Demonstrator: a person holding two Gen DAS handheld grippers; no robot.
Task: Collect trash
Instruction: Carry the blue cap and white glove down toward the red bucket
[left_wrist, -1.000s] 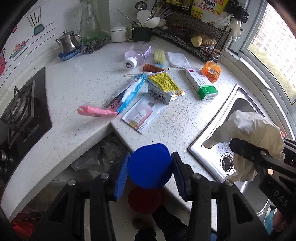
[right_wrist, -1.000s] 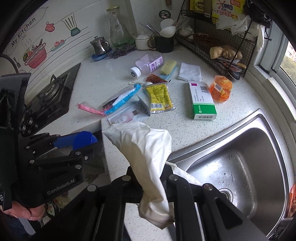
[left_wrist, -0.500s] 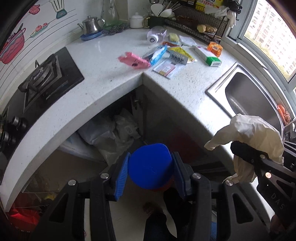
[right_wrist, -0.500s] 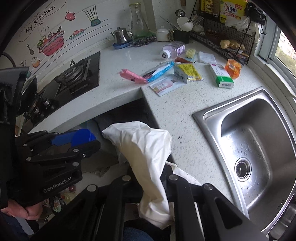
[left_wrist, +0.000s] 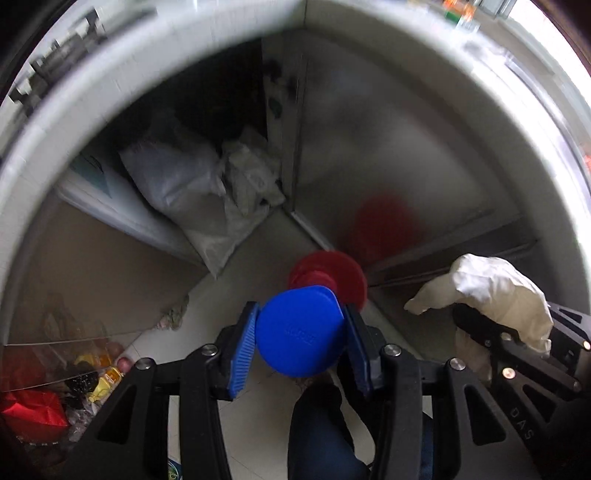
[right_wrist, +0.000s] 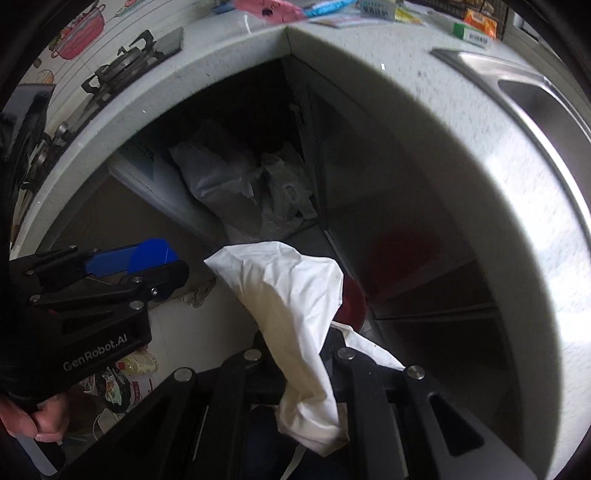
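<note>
At the lower centre, the left claw (left_wrist: 301, 332) grips a blue lid (left_wrist: 301, 330); the right claw (right_wrist: 295, 369) pinches a white glove (right_wrist: 291, 295), above a red bin (left_wrist: 328, 273) on the floor.

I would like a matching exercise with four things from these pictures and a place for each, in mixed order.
Things:
1. blue lid
2. white glove
3. red bin
4. green box

Places:
A. on the countertop, above
B. on the floor, below the two grippers
C. between the fingers of the left gripper
D. between the fingers of the right gripper

Pairs: 1-C, 2-D, 3-B, 4-A
</note>
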